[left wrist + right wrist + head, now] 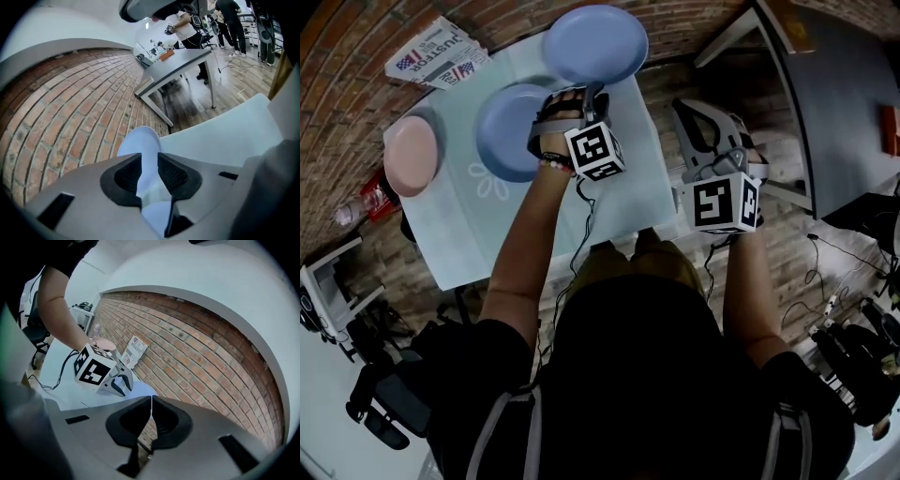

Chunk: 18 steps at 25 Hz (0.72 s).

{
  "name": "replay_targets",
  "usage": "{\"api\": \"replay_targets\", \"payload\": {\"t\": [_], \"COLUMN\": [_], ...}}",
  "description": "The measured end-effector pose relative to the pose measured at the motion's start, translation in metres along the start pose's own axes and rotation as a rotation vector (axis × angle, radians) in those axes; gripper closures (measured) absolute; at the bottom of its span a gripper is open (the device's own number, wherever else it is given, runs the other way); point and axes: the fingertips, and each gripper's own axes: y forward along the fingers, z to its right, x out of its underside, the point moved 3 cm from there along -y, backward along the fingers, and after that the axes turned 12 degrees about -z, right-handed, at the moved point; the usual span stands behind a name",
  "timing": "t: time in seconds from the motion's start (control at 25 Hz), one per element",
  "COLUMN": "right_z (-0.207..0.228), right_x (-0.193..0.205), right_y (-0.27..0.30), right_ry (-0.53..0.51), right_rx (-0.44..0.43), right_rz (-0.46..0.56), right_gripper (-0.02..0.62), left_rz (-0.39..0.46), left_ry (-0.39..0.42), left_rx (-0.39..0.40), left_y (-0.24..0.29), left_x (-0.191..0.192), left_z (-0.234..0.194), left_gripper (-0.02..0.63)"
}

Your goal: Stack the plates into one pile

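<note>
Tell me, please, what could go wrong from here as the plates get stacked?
1. The far blue plate appears to sit at the corner of the table, and the open left tool faces its rim without gripping. A nudge could push it off onto the brick floor.
2. Held only by its rim, that plate might tilt or slip when carried over the near blue plate.

Left plate (412, 155), middle plate (508, 127), right plate (595, 44) in a row on the table (487, 234); leaflets (431, 58) behind the left.
</note>
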Motion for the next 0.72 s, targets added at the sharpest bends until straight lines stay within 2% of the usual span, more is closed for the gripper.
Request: {"api": "replay_targets", "payload": {"t": [0.24,0.72], "right_z": [0.013,0.026], "right_x": [0.026,0.059], "right_y": [0.008,0.036], "right_ry": [0.017,0.022], "right_rx": [-0.01,-0.067], "right_rz": [-0.03,-0.036], "right_gripper": [0.558,0.558], "left_rz": [-0.038,-0.121], "left_ry": [0.011,0.03], "left_rx": [0.047,0.056], "left_y": [0.039,0.092], "left_x": [-0.014,-0.023], "left_z": [0.012,0.024], "left_gripper": [0.492,0.492]}}
